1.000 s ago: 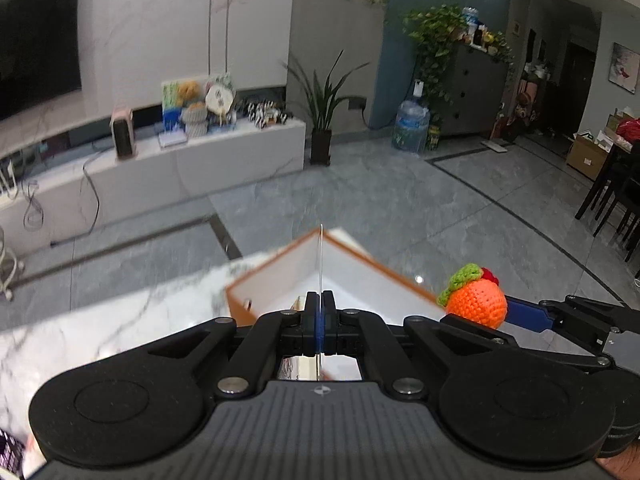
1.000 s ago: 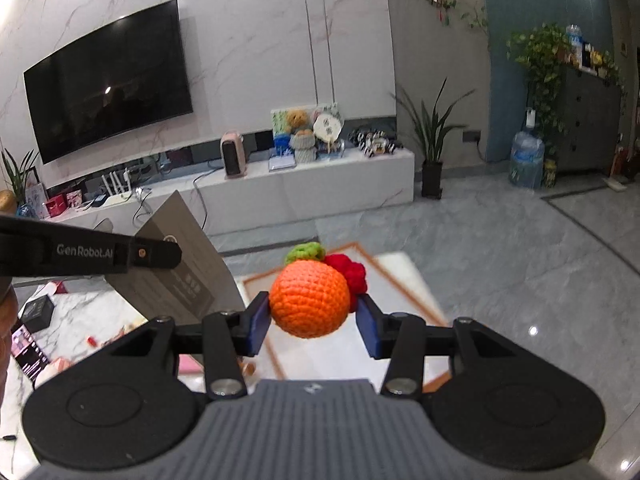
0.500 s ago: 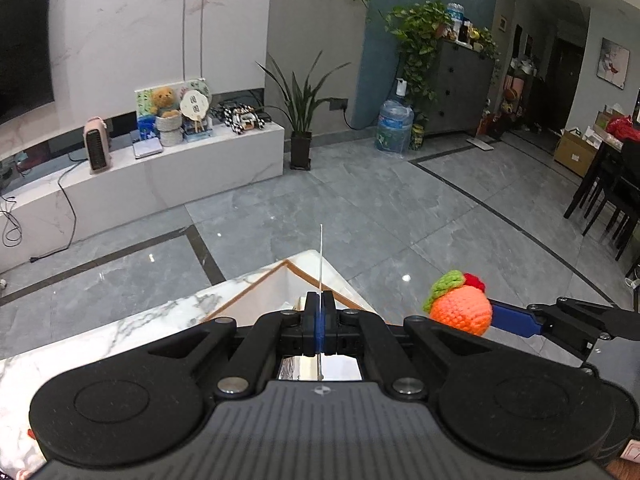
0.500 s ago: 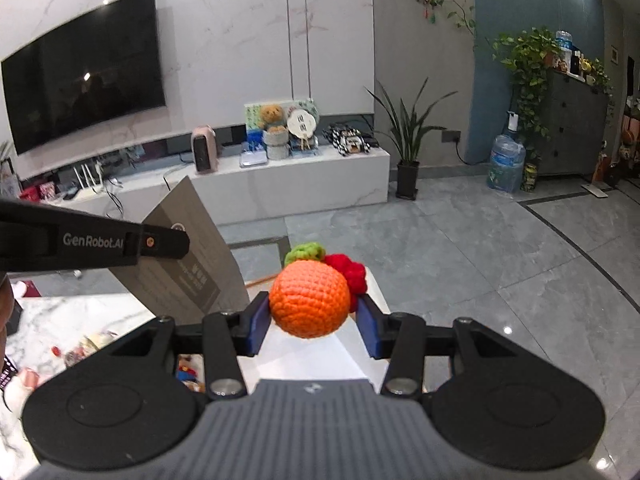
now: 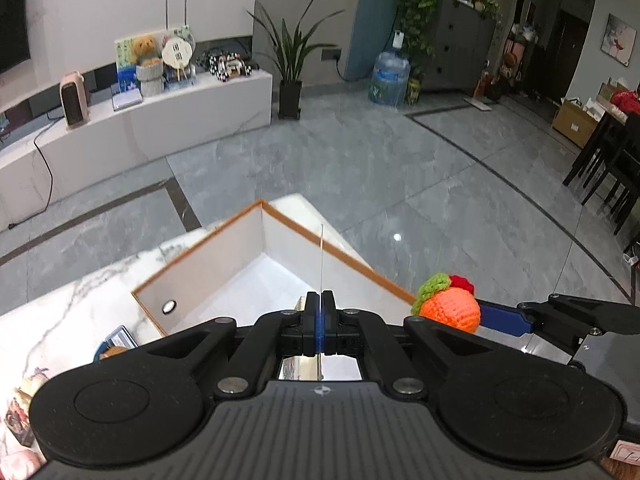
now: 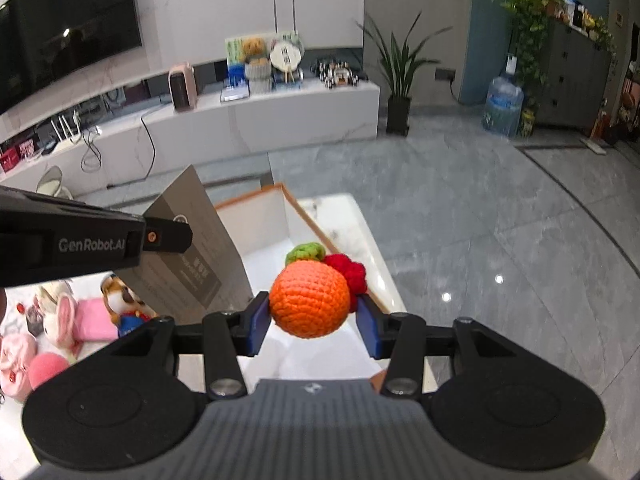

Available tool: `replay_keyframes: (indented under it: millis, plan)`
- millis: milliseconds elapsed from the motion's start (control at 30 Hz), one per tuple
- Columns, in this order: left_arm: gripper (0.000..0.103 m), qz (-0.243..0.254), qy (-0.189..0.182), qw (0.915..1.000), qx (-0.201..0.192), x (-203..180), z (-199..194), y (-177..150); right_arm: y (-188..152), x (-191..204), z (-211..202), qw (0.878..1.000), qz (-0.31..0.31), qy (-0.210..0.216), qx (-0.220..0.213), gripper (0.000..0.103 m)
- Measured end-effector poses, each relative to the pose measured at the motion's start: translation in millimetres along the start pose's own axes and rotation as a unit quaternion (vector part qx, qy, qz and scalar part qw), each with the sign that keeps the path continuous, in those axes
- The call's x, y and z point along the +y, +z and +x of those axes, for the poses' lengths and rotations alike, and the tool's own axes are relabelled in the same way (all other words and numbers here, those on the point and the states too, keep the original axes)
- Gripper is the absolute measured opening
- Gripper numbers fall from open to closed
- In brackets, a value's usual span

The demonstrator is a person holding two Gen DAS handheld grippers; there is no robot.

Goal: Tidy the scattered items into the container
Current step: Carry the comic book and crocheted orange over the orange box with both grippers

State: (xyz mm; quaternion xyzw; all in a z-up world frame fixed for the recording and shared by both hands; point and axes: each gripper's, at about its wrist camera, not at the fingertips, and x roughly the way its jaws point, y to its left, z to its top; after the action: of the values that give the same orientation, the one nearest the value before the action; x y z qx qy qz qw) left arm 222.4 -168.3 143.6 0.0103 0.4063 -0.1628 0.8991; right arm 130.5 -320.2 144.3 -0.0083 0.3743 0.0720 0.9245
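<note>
A crocheted orange ball (image 6: 308,298) with a green leaf and a red knitted tuft sits clamped between the blue pads of the right gripper (image 6: 314,322), whose jaws stand partly apart, pressing on either side of it. The ball hangs above the open white box (image 6: 276,216) with an orange rim, which stands at the corner of the marble bench (image 6: 360,220). The left gripper (image 5: 321,320) has its jaws closed tight on a thin grey card (image 6: 188,248); from the left wrist view the card shows only as an edge-on line (image 5: 321,264), while the right wrist view shows its printed face, too small to read, tilted over the box's left wall. The card hides part of the box and of the soft toys (image 6: 60,320) lying on the bench to the left: a pink-eared rabbit, a pink ball and others cut off by the frame and by the gripper bodies. The box floor is partly covered by the ball and the gripper. Beyond the bench lies a grey tiled floor (image 6: 500,208).
</note>
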Motion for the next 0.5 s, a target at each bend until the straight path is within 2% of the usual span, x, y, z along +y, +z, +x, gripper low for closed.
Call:
replay_keyframes:
  millis: [500]
  plan:
    - [0.000,0.003,-0.003,0.9990,0.043,-2.2,43.3,-17.7,-24.6,-8.6,55.5,0.998,-0.011,-0.007,0.056,0.049]
